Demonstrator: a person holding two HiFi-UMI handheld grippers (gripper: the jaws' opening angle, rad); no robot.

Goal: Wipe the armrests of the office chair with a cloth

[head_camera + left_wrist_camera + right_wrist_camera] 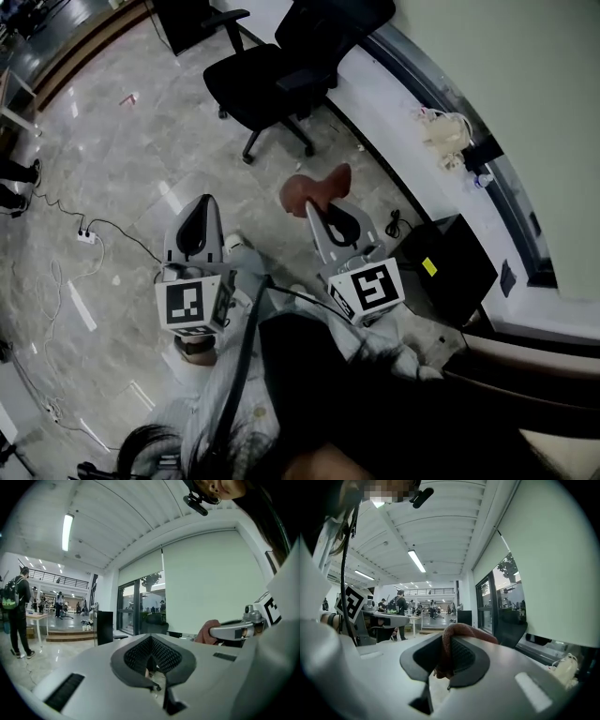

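The right gripper point(449, 660) has its jaws clamped on a reddish-brown cloth point(457, 631). The fabric is soft and bunched. It rises in a fold above the black ribbed pads point(461, 654). In the head view the cloth point(317, 186) hangs as a crumpled lobe from the tip of the right gripper point(319, 212).

The left gripper point(151, 662) has its jaws together, with nothing between the black cross-hatched pads point(140, 654). In the head view the left gripper point(200, 214) is held level beside the right one, a gap between them. Both bodies are smooth grey plastic. Each carries a cube with square black-and-white markers point(187, 302).

The office chair point(272, 70) is black, with a padded seat, curved armrests point(228, 15) and a star base. It stands well apart from both grippers, and the cloth does not touch it.

The floor point(112, 150) is glossy grey stone with pale veins. A white power strip point(86, 236) lies on it with a dark cable attached. A black box with a yellow label point(445, 267) stands near a white window ledge point(394, 112), which holds pale coiled cables point(442, 131).
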